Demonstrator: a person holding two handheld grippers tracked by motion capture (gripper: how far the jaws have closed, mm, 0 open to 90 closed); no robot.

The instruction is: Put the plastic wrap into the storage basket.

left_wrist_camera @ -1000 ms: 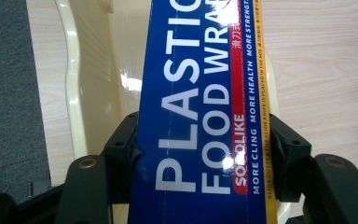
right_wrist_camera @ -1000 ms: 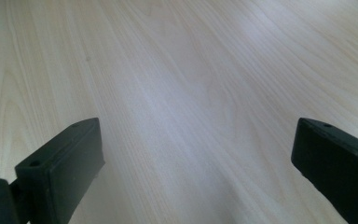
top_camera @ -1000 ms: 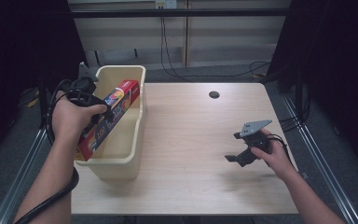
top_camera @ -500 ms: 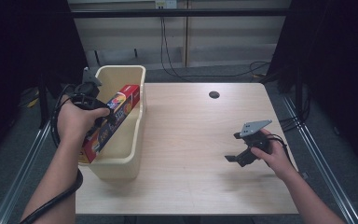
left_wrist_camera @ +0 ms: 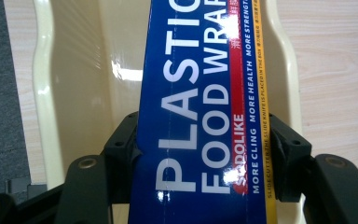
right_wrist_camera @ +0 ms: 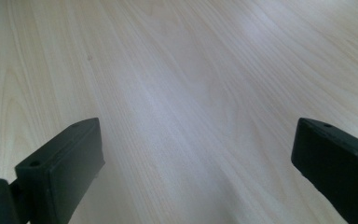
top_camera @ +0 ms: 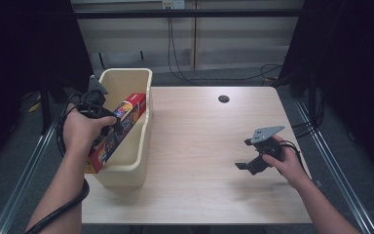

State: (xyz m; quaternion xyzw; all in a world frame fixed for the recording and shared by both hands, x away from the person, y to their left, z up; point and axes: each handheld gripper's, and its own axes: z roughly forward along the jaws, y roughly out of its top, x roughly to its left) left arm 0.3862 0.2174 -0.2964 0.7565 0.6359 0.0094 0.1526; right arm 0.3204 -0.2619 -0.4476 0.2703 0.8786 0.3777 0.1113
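At the left edge of the table point(top_camera: 199, 141) stands a cream bin point(top_camera: 126, 80), long side running near to far. The left gripper point(top_camera: 108, 127) hangs over the bin's left rim and is clamped on a long box point(top_camera: 119, 130) of plastic food wrap (blue face, white lettering, a red band and a yellow edge). In the left gripper view the two black jaws press on the box point(left_wrist_camera: 200, 116) from either side, about midway along its length, with the bin's glossy inner wall point(left_wrist_camera: 81, 93) behind. The box lies tilted: its far end rests up near the bin's right rim, while its near end juts out past the left rim, beside the person's forearm. Farther right, the bare wood has a small dark hole point(top_camera: 223, 99) near the far edge. At the right, well apart from the bin, the right gripper point(top_camera: 246, 166) is held low over the table with its jaws spread wide and nothing between them; the right gripper view shows plain wood point(right_wrist_camera: 191, 93) between the two pads.
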